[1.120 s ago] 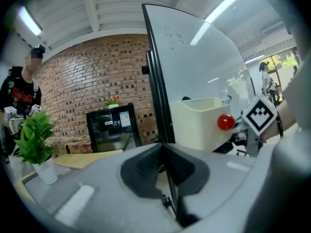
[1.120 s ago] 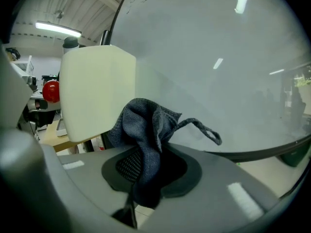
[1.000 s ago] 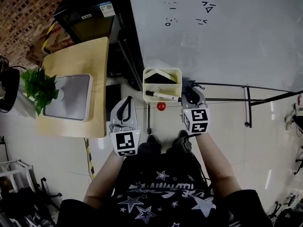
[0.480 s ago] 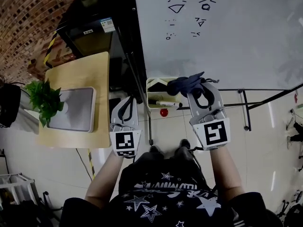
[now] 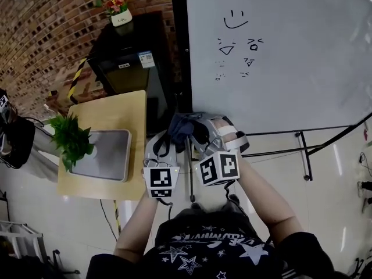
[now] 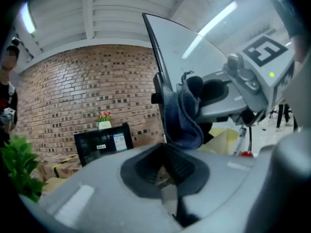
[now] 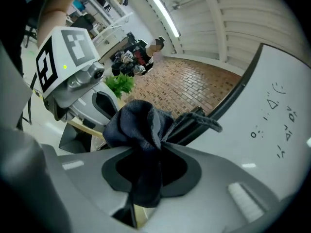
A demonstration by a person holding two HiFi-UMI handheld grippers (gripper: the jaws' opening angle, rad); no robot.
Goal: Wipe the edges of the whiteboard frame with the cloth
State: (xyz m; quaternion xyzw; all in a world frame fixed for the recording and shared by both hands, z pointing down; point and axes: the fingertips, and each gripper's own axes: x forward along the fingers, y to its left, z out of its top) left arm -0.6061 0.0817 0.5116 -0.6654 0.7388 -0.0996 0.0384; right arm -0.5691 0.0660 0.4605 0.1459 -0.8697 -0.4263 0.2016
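The whiteboard (image 5: 279, 57) has a black frame; its left edge (image 5: 178, 45) runs down toward my grippers. A dark blue cloth (image 5: 183, 127) is bunched against the lower left corner of that frame. My right gripper (image 5: 197, 133) is shut on the cloth, which fills its jaws in the right gripper view (image 7: 141, 130), with the frame edge (image 7: 233, 98) just behind it. My left gripper (image 5: 160, 150) sits just left of the right one, shut and holding nothing. In the left gripper view the cloth (image 6: 182, 113) hangs against the frame (image 6: 156, 62).
A wooden table (image 5: 119, 106) with a grey tray (image 5: 107, 156) and a green plant (image 5: 70, 138) stands left of the board. A black cabinet (image 5: 131, 63) carries a flower pot (image 5: 119, 13) by the brick wall (image 5: 52, 34). The board's stand legs (image 5: 302, 150) cross the floor at right.
My right gripper has carried the cloth up and left, from the yellow tray under the board to the frame's lower left corner. The left gripper has stayed close beside it.
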